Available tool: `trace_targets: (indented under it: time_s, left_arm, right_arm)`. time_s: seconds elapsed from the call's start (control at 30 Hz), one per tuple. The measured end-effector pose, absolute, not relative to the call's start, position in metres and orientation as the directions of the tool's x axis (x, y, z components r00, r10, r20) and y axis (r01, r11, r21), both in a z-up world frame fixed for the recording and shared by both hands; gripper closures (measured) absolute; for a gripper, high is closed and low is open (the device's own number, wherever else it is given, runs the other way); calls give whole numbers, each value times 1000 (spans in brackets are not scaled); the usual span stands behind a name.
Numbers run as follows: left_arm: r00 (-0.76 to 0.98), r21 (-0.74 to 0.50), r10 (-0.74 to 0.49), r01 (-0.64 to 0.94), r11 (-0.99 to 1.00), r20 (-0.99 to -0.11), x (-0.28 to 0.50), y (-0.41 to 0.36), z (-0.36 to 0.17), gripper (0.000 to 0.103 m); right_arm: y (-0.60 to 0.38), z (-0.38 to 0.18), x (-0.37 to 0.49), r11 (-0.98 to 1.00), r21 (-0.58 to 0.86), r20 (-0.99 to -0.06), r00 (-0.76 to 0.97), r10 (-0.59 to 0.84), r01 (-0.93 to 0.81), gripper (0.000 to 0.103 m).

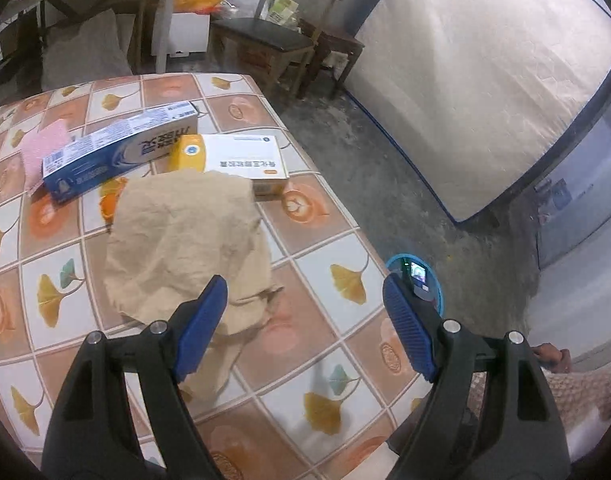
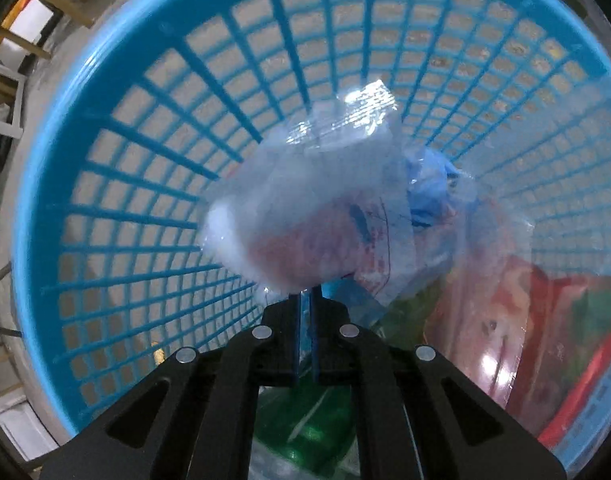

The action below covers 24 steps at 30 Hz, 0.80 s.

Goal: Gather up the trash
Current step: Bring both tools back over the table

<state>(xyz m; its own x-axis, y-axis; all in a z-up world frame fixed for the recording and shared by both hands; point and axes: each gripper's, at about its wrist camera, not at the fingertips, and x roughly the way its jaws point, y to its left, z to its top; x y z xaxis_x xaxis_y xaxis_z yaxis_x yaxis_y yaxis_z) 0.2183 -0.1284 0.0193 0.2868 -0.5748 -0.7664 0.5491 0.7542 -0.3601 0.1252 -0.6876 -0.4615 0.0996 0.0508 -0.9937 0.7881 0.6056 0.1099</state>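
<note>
A tablecloth [image 1: 313, 236] checked in orange, peach and white squares with yellow ginkgo leaves carries a beige crumpled paper [image 1: 185, 240] at centre, a blue-and-white carton [image 1: 117, 152] at 10 o'clock and a yellow-and-white box [image 1: 233, 156] at 12 o'clock. A pink cloth [image 1: 45, 152] shows at the cloth's 10 o'clock edge. The sky-blue lattice basket [image 2: 117, 184] holds clear, blue, red and green wrappers.

Jaws pinching clear plastic bag [image 2: 305, 216], blue basket [image 2: 105, 120] below
</note>
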Motion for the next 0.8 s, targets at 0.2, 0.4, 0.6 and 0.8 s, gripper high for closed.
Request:
trace_targets:
  time_s: [0.2,0.4,0.6,0.8]
  left_arm:
    - [267,-405,-624,566,719,-735,208,-131,20,27]
    - [281,-420,-664,591,689,-693,184,-119,32,27]
    - [326,-418,-658,565,711,-679,168,-93,32,24]
    - [429,-364,-585,493,790,-688,149,-50,26,21]
  right_arm:
    - [-679,-395,108,608,187,-973,229,8,772,65]
    - [-668,-306,66,619,285,-913,404,-57,732,63]
    - [-668,-291,19,542,245,-927,358,-113,804,63]
    - [-630,-246,-20,543,335,-884,456,-102,770,63]
